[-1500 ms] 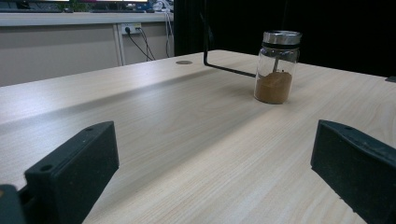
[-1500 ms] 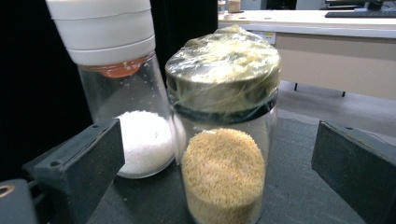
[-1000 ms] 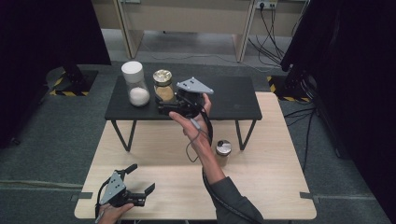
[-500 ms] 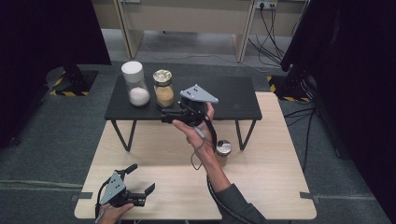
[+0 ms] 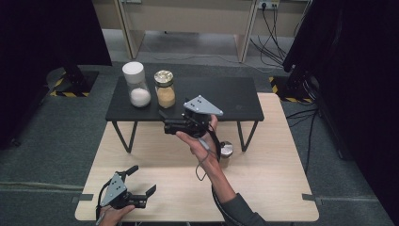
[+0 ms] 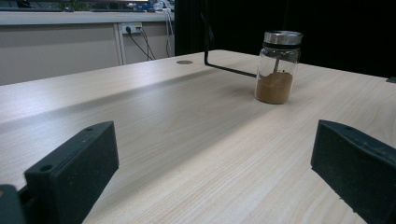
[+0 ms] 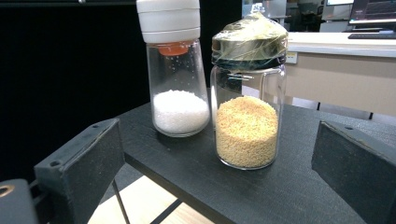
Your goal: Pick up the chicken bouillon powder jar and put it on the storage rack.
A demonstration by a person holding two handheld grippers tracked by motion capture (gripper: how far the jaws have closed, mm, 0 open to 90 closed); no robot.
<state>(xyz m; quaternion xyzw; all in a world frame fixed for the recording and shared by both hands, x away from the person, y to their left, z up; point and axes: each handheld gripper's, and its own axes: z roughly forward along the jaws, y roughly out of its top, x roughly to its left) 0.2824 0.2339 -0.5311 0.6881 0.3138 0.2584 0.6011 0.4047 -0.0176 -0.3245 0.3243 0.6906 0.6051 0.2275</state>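
Glass jar of yellow grains (image 7: pixel 246 100): probably slick and breakable, so I'm favouring mid-body; right gripper (image 5: pixel 165 121) is facing it, jaws spread, empty.

Lab-type recording room: black curtains (image 5: pixel 47 37) flank the light wood table (image 5: pixel 263 183), grey carpet floor (image 5: pixel 56 141) under it, hazard-taped stand bases (image 5: pixel 75 84) beyond its far corners, wall sockets with cables (image 5: pixel 268 19) behind it.
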